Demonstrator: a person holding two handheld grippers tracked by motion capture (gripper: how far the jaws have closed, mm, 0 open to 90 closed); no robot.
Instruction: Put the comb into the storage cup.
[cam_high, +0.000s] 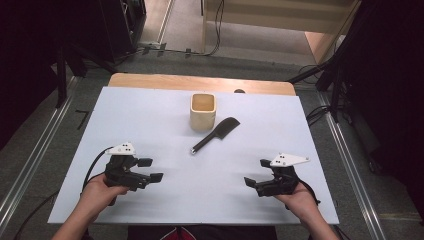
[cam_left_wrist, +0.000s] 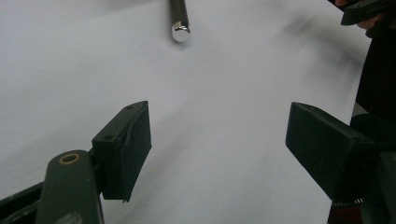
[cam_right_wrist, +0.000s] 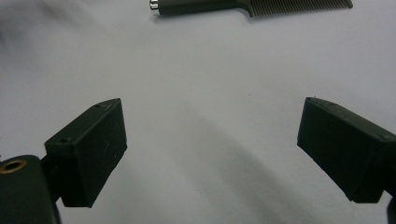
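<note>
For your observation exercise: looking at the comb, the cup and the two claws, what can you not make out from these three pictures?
- Comb: in the left gripper view the top edge cuts it off, leaving the shiny handle end; in the right gripper view the top edge cuts its teeth.
- Cup: the high view looks in at a slant, so its near wall hides the bottom.
- Dark thing at the table's far edge: too small to identify.

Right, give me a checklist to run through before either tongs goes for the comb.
1. Left tongs open, nothing between the jaws: ok.
2. Right tongs open and empty: ok.
3. Comb lying flat on the white table, handle end toward the person: ok.
4. Cup upright: ok.
5. Cup empty inside: cannot tell.
6. Comb apart from the cup: ok in the high view, though close.
</note>
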